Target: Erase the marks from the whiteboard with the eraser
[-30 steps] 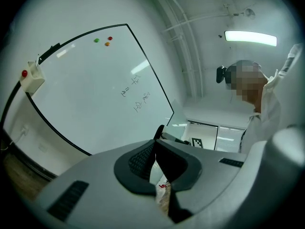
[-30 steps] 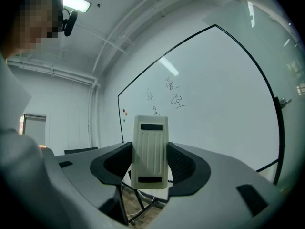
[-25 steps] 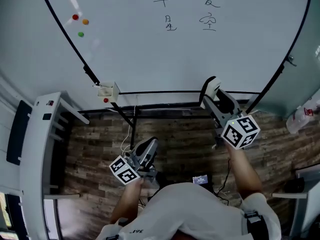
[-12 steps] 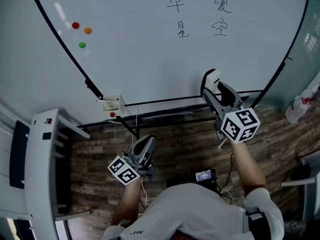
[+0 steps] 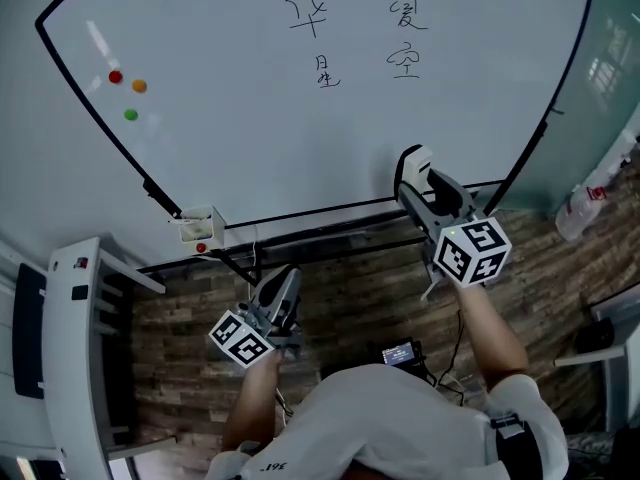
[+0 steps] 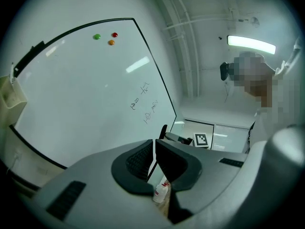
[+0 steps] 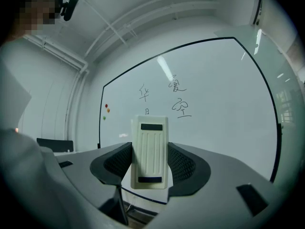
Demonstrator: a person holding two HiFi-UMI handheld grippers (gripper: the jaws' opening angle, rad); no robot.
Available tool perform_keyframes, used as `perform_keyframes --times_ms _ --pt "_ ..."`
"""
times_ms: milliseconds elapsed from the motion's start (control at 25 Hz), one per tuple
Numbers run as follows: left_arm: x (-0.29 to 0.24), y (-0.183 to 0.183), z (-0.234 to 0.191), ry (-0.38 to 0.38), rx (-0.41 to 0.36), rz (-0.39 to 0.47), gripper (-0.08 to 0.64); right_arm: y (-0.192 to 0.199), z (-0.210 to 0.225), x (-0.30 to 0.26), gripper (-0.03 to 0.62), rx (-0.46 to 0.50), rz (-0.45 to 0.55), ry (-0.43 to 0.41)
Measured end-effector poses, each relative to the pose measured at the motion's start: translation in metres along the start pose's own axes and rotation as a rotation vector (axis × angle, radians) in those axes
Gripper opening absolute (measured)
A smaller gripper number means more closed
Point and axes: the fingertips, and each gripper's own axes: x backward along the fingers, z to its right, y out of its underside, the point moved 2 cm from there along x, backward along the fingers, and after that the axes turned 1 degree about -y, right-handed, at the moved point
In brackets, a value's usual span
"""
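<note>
Against the frame 0.5 s ago, the whiteboard (image 5: 300, 148) and its marks (image 5: 405, 13) are seen shifted left in the head view. The 3 magnets (image 5: 131, 114) are seen lower and further left. The right gripper (image 5: 415, 183) is kept by the board's lower edge, and the left gripper (image 5: 284, 278) is kept low over the floor (image 5: 360, 278).

The eraser (image 5: 411, 161) is clamped upright between the right jaws, its tip just above the black frame (image 5: 320, 211) at the board's lower right. Bare white board is left between it and the marks, which are well above. The left jaws are brought together with nothing held.

A small tray (image 5: 198, 224) is fixed at the board's lower left corner. Dark wood planking is seen on the floor, and a white rack (image 5: 70, 348) is placed at the far left.
</note>
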Motion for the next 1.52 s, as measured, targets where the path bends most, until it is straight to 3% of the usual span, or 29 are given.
perform_keyframes --times_ms 600,880,1160,1520 --pt "-0.112 -0.080 0.000 0.079 -0.222 0.041 0.009 -0.132 0.091 -0.045 0.253 0.219 0.080 0.170" --pt "-0.146 -0.104 -0.001 0.095 -0.267 0.056 0.070 -0.191 0.138 -0.070 0.253 0.266 0.097 0.295" --pt "-0.171 -0.116 0.003 0.129 -0.283 0.063 0.075 -0.253 0.187 -0.083 0.253 0.213 0.146 0.441" --pt "-0.169 -0.117 -0.007 0.141 -0.306 0.046 0.075 -0.263 0.208 -0.098 0.252 0.170 0.124 0.540"
